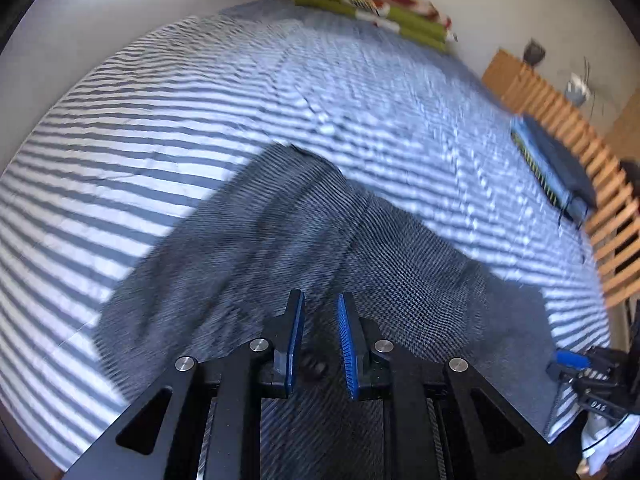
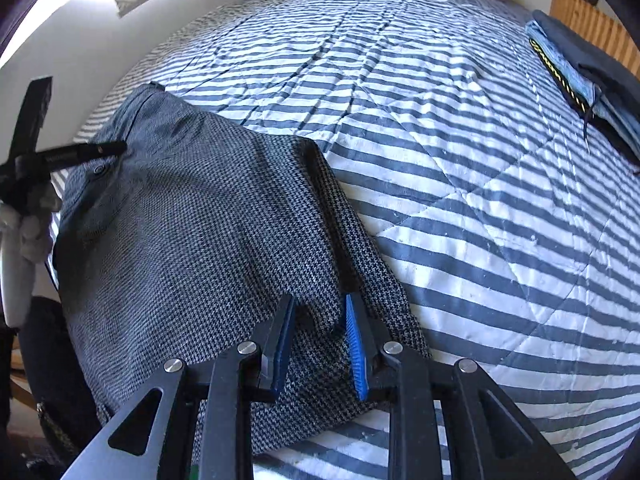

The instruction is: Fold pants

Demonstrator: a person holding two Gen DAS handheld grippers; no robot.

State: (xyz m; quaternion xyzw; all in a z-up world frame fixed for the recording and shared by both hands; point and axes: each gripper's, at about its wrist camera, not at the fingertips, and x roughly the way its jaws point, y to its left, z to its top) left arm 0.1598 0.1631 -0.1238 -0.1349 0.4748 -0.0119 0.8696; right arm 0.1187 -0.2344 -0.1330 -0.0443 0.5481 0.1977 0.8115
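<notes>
Both jaws apart over the houndstooth pants (image 2: 192,216); right gripper (image 2: 320,312) should pinch the doubled edge squarely, both layers.

One pants (image 2: 192,216), two grippers (image 1: 320,300) (image 2: 320,304), one striped quilt (image 2: 460,152), one folded clothes stack (image 2: 580,64), one green blanket (image 1: 372,4)

The pants (image 2: 192,216) are matt woven cloth in a fine grey-and-black houndstooth, rough-looking, with a small dark button at centre left. Under them the bed (image 2: 460,184) carries a quilted cotton-like cover, matt, striped blue and white, its stitch lines puckered. The right hand-held gripper (image 2: 320,312) has matt black plastic arms, shiny metal pivot pins and ribbed blue pads (image 2: 356,344). At upper right, a slatted frame (image 1: 560,112) looks like bare pale wood.
</notes>
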